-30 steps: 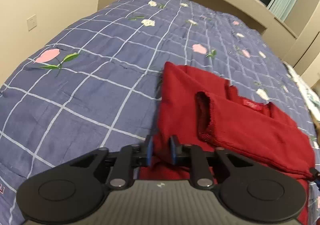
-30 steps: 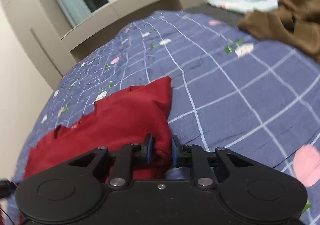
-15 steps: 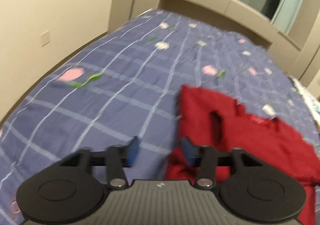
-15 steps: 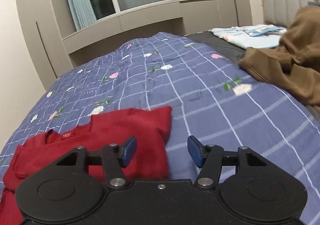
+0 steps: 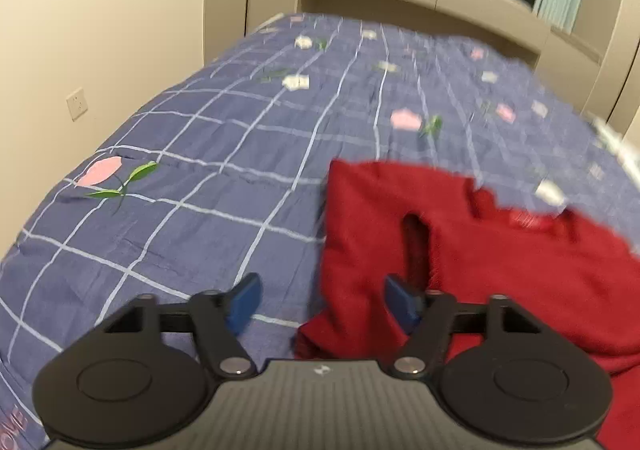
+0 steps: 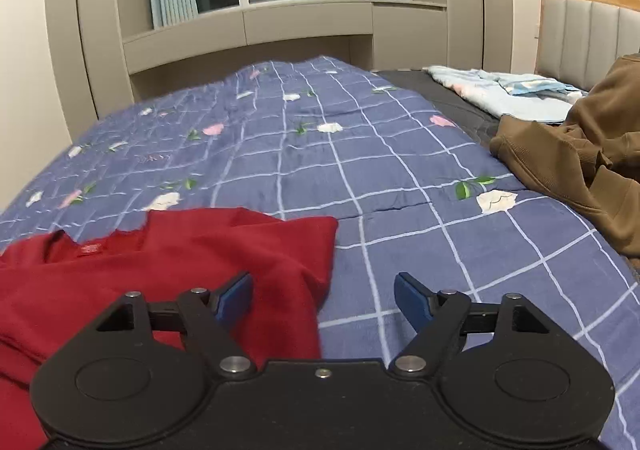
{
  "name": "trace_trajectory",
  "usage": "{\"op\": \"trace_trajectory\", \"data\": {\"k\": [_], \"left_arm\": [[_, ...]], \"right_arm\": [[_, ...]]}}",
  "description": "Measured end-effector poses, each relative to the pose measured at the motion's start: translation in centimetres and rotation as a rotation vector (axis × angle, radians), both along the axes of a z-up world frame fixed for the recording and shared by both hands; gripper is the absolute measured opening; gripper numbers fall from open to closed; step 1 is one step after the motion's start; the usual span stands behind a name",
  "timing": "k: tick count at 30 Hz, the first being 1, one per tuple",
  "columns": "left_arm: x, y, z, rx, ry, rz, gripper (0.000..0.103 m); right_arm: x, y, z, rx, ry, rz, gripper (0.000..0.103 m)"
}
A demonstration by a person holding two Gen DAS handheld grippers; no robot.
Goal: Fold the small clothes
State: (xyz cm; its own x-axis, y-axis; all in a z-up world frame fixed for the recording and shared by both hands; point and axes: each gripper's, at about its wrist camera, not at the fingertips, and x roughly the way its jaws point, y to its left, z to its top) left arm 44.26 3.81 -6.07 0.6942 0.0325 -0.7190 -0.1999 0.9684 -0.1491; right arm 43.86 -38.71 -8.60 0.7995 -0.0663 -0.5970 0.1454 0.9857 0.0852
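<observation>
While the red sweater (image 5: 460, 250) lies on the quilt (image 6: 380, 154), both grippers' jaws gape, released

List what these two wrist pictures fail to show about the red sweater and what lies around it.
- Red sweater, left wrist view: motion blur smears its neck label; the left gripper covers its near hem.
- Same sweater, right wrist view: cut off at the left edge; the right gripper hides its near part.
- Brown garment, right wrist view: runs off the right edge.
- Light blue cloth: too far to identify.
</observation>
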Motion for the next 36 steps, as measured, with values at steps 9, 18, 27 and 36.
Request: {"op": "trace_trajectory", "data": {"k": [9, 18, 27, 36], "left_arm": [[-2.0, -0.2, -0.3, 0.097, 0.070, -0.005, 0.096], [-10.7, 1.8, 2.3, 0.044, 0.035, -0.055, 0.102], [-21.4, 1.4, 3.2, 0.090, 0.043, -0.164, 0.102], [-30.0, -2.9, 2.1, 0.363, -0.004, -0.495, 0.102]], "right_arm": [[-3.0, 0.7, 1.2, -0.053, 0.004, 0.038, 0.095], [-14.9, 2.4, 5.1, -0.106, -0.080, 0.266, 0.102], [-25.0, 5.4, 6.0, -0.159, -0.054, 0.466, 0.102], [-33.5, 8.6, 4.0, -0.423, -0.018, 0.782, 0.095]]}}
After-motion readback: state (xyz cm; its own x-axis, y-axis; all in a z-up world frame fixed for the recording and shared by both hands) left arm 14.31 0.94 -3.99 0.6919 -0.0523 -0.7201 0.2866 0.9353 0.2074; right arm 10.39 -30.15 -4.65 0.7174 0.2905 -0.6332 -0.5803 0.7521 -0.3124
